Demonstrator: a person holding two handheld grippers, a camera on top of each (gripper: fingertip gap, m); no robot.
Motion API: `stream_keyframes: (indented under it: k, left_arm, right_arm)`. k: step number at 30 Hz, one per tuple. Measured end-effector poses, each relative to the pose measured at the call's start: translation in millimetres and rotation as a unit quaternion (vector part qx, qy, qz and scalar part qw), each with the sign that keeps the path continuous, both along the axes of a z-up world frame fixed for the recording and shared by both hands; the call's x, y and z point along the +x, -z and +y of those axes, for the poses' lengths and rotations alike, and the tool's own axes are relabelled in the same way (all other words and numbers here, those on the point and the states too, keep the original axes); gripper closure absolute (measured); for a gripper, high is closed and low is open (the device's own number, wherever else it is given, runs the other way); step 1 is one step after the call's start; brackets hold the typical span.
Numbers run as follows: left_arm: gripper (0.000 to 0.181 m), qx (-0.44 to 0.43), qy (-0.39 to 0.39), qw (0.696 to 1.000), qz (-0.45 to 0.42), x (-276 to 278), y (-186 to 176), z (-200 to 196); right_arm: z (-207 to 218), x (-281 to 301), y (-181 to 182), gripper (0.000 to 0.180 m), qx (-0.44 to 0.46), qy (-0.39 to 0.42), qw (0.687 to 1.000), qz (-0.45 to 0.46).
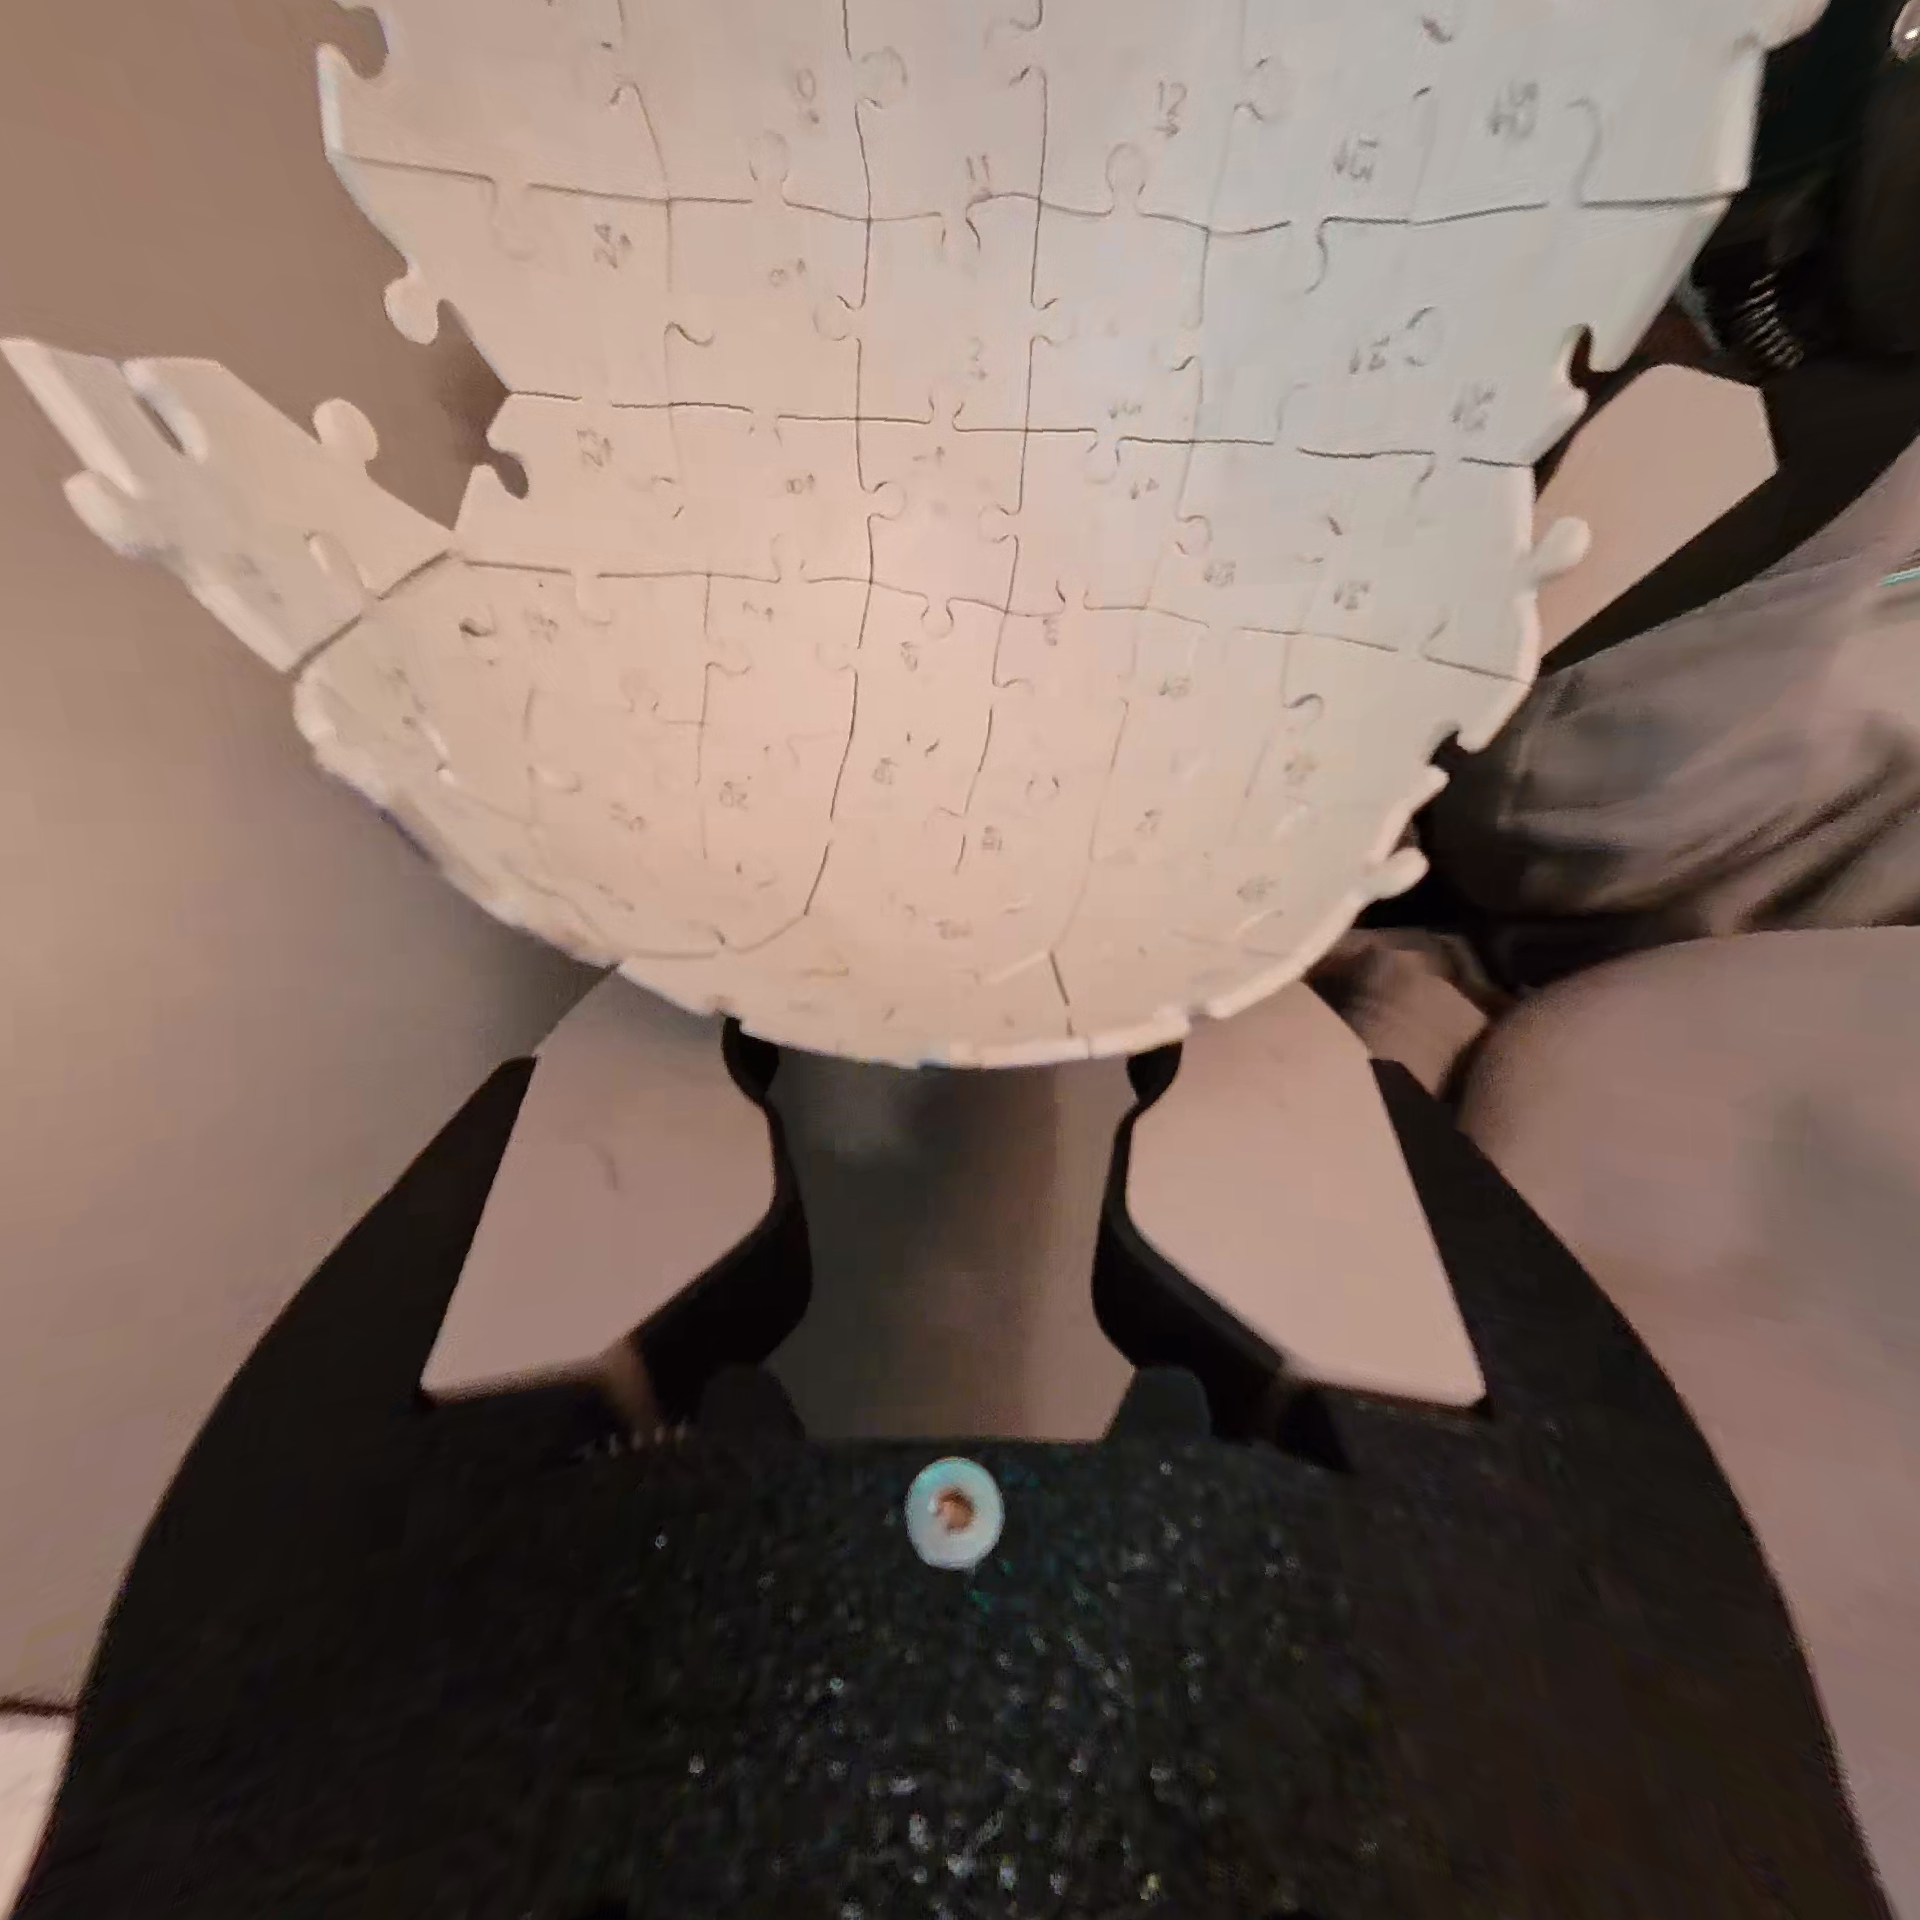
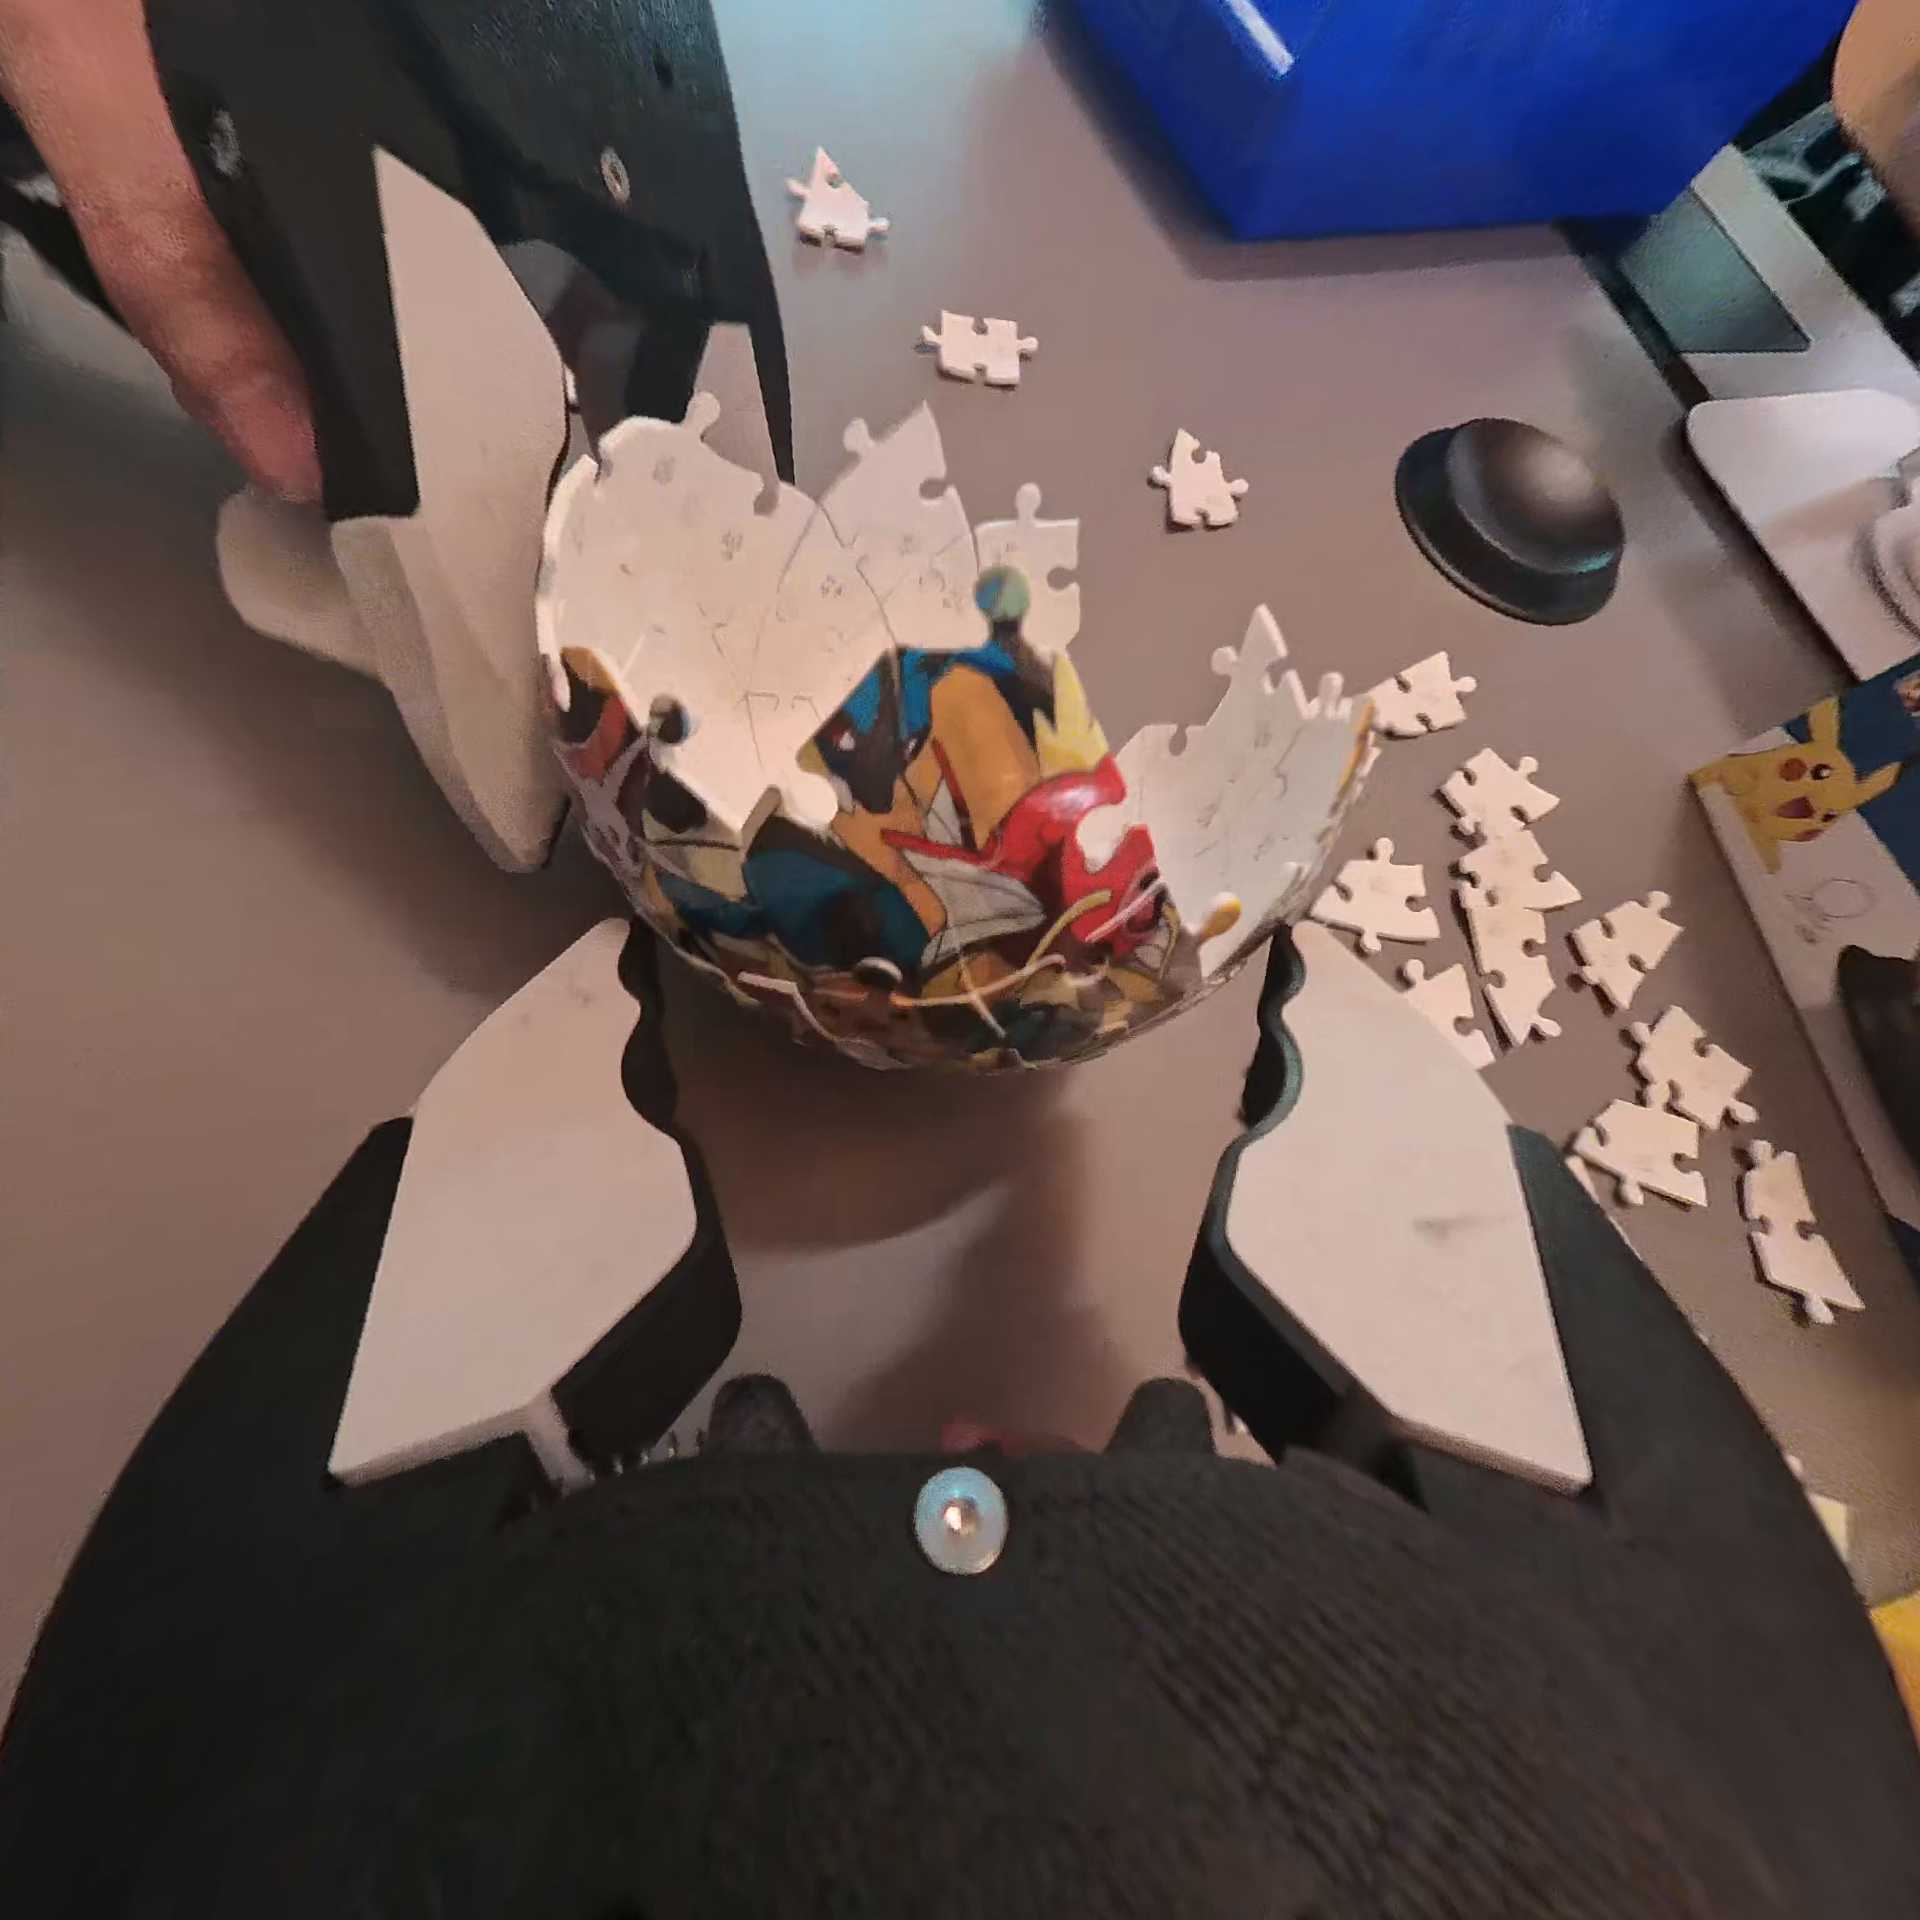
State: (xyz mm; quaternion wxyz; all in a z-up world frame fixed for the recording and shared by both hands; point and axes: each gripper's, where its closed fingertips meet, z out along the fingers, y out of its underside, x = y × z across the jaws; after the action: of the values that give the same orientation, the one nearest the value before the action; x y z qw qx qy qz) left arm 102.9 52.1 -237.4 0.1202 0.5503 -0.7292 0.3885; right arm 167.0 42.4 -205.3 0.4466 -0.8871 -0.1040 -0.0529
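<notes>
A half-built puzzle ball (image 2: 935, 831) forms an open bowl, printed with coloured cartoon figures outside and white inside (image 1: 935, 520). My right gripper (image 2: 961, 966) is open wide, its fingertips on either side of the bowl's lower part, close to or touching it. My left gripper (image 1: 951, 1055) has its jaws apart and its fingertips are hidden under the bowl's near rim. In the right wrist view its white finger (image 2: 447, 644) lies against the outside of the bowl's left wall. A strip of joined pieces (image 1: 208, 499) sticks out from the rim.
Several loose white puzzle pieces (image 2: 1507, 914) lie on the grey table (image 2: 260, 1039) to the right. A black round stand (image 2: 1507, 530), a blue box (image 2: 1455, 104) and a printed card with a yellow cartoon figure (image 2: 1787, 800) are farther right. A hand (image 2: 208, 312) holds the left gripper.
</notes>
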Motion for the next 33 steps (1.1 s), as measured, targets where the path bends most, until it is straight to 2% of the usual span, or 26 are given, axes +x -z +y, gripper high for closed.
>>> stream_keyframes:
  k: [1,4,7,17,25,28,33]
  left_arm:
    - [0.116,-0.012,-0.001,1.000,0.004,-1.0,-0.6,-0.3]
    - [0.117,-0.024,-0.017,0.999,0.014,-1.3,-1.6,1.5]
    - [0.102,-0.063,-0.023,0.997,0.033,-4.4,-8.3,-0.6]
    - [0.111,-0.135,0.001,0.988,0.071,-24.8,-14.9,-0.5]
    - [0.127,-0.088,0.010,0.996,0.002,-35.2,-27.2,25.2]
    - [0.136,-0.028,0.015,0.999,-0.033,-39.3,-36.1,50.9]
    - [0.136,0.107,-0.014,0.985,-0.131,-19.6,-65.2,105.8]
  right_arm:
    - [1.1,-1.0,-1.8,0.071,0.002,-0.002,1.000,0.003]
    - [5.5,-1.3,-4.1,0.071,0.002,0.002,1.000,0.005]
    - [11.9,-1.7,-9.7,0.072,0.020,0.013,1.000,0.007]
    - [27.9,4.2,-17.6,0.074,0.068,0.040,0.996,-0.029]
    - [39.9,8.7,-19.3,0.076,0.085,0.040,0.994,-0.063]
    - [45.5,8.9,-21.0,0.075,0.088,0.034,0.993,-0.074]
    - [52.8,10.7,-26.0,0.076,0.094,0.024,0.991,-0.092]
